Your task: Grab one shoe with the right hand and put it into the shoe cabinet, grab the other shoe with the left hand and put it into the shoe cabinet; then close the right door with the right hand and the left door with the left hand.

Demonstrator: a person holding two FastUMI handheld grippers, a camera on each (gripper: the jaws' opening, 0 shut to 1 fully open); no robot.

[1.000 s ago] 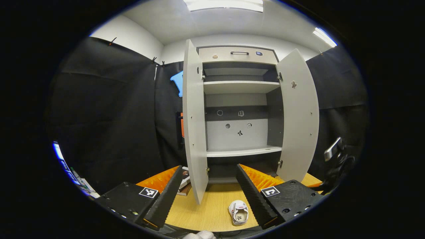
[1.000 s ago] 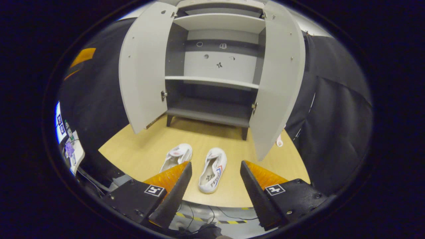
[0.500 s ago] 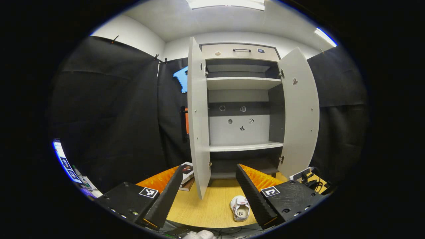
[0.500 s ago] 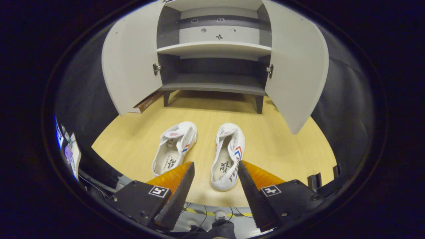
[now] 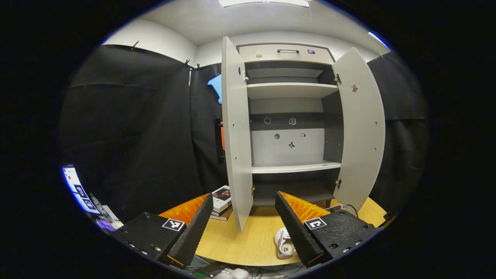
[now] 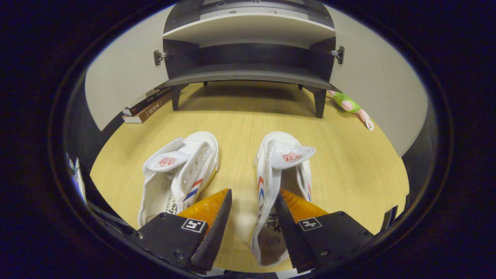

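Two white shoes lie side by side on the wooden floor before the shoe cabinet [image 6: 248,73]. My right gripper [image 6: 252,197] hangs low over the right shoe [image 6: 285,164], open. One finger sits inside the shoe's opening and the other outside its left wall, with a gap showing between them. The left shoe [image 6: 180,168] lies just left of that gripper. In the left gripper view, my left gripper [image 5: 243,205] is held high and open, facing the cabinet [image 5: 294,166], whose two doors stand wide. One shoe [image 5: 284,245] peeks out beside its right finger.
The left door [image 6: 120,85] and the right door [image 6: 379,93] flank the shoes. Stacked books [image 6: 145,106] lie by the cabinet's left leg and a green toy [image 6: 348,104] by its right leg. A cable [image 5: 345,207] runs near the right door, and a screen [image 5: 73,186] glows at far left.
My right gripper has dropped down and forward onto the right shoe, so its fingers now straddle the shoe's left wall. The left gripper has shifted only slightly.
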